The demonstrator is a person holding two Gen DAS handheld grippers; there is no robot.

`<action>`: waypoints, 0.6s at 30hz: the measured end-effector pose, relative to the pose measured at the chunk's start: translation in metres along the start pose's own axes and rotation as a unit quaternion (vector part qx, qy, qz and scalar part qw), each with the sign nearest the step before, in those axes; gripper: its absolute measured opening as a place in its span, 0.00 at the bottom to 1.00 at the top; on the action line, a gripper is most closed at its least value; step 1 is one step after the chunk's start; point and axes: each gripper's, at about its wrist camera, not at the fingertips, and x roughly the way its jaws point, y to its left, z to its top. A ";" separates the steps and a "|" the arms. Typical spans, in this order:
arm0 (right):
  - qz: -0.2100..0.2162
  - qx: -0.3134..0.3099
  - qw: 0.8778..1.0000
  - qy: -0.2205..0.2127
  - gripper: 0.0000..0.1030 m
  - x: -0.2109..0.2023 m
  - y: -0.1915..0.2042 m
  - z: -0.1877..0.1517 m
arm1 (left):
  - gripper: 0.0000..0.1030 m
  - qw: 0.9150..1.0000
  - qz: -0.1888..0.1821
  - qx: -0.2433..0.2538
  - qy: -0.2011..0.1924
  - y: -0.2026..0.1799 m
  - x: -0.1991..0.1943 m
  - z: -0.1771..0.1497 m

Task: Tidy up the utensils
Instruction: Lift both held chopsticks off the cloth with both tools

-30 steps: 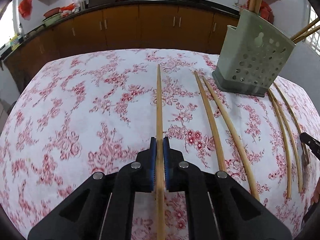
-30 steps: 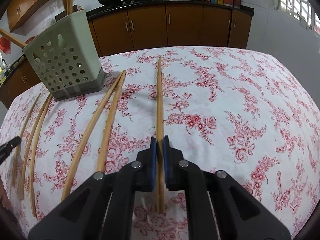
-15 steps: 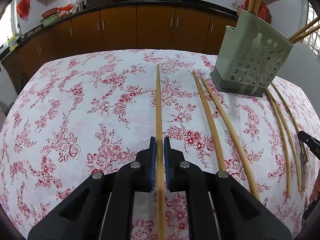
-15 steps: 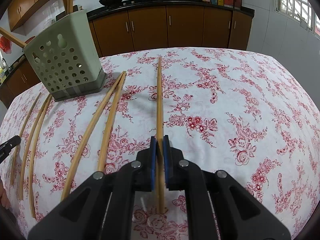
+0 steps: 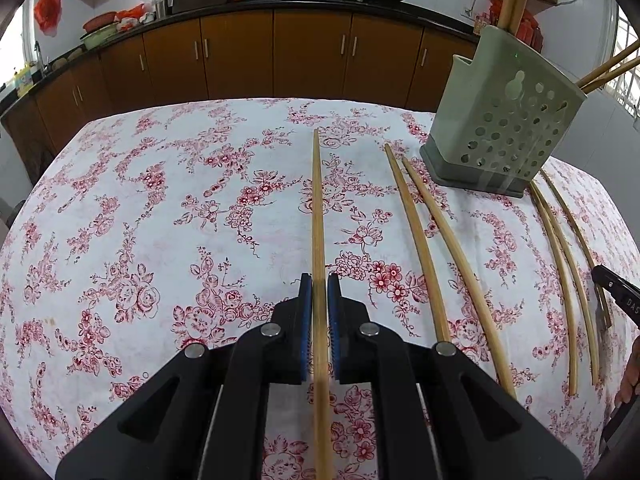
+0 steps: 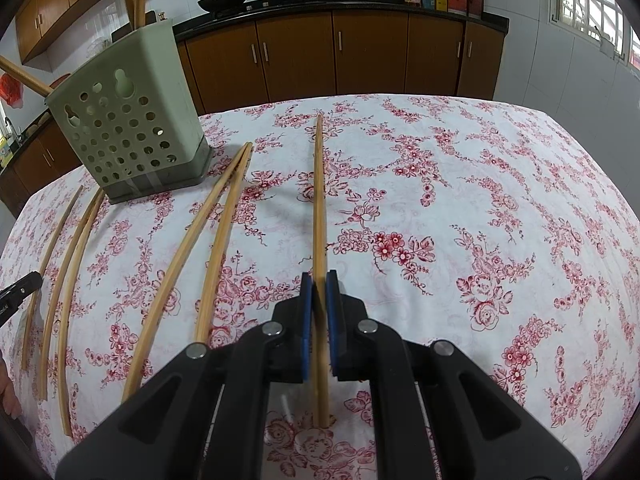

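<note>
My left gripper (image 5: 319,280) is shut on a wooden chopstick (image 5: 317,208) that points away along the fingers. My right gripper (image 6: 319,278) is shut on another wooden chopstick (image 6: 319,192), also pointing away. A pale green perforated utensil holder (image 5: 506,120) stands at the right in the left wrist view and shows at the left in the right wrist view (image 6: 128,120), with chopsticks standing in it. Several loose chopsticks (image 5: 424,240) lie on the floral tablecloth (image 5: 160,208) beside the holder; they also show in the right wrist view (image 6: 208,240).
More loose chopsticks (image 5: 564,248) lie on the far side of the holder, near the tip of the other gripper (image 5: 616,292). Brown kitchen cabinets (image 5: 280,52) with woks on the counter stand behind the table. The table edge curves away at both sides.
Both grippers have lifted slightly with their chopsticks still held; the view of the table has shifted a little. The loose chopsticks and holder have not moved.
</note>
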 end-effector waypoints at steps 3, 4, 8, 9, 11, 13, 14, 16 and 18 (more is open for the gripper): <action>0.001 0.001 1.000 0.000 0.08 0.000 -0.001 0.000 | 0.09 1.000 0.000 0.001 0.000 0.000 0.000 0.001; 0.002 0.002 1.000 0.000 0.08 0.000 -0.001 0.000 | 0.09 1.000 0.000 0.000 0.000 0.000 0.000 0.001; 0.002 0.000 1.000 0.000 0.08 -0.003 -0.001 -0.005 | 0.09 1.000 -0.004 0.000 0.004 -0.001 -0.006 -0.005; 0.002 -0.001 1.000 0.001 0.08 -0.005 -0.001 -0.007 | 0.09 1.000 -0.006 -0.003 0.006 0.000 -0.008 -0.007; 0.004 -0.003 1.000 0.001 0.08 -0.008 -0.001 -0.011 | 0.09 1.000 -0.012 -0.010 0.009 0.001 -0.011 -0.011; 0.004 -0.007 1.000 0.002 0.08 -0.012 0.001 -0.015 | 0.09 1.000 -0.014 -0.012 0.013 0.001 -0.014 -0.015; 0.004 -0.009 1.000 0.002 0.08 -0.014 0.001 -0.018 | 0.09 1.000 -0.013 -0.008 0.014 0.000 -0.016 -0.018; 0.006 -0.010 1.000 0.003 0.08 -0.017 0.001 -0.022 | 0.09 1.000 -0.011 0.002 0.013 -0.003 -0.020 -0.024; 0.011 -0.008 1.000 0.003 0.08 -0.020 -0.001 -0.025 | 0.09 1.000 -0.006 0.014 0.007 -0.007 -0.023 -0.029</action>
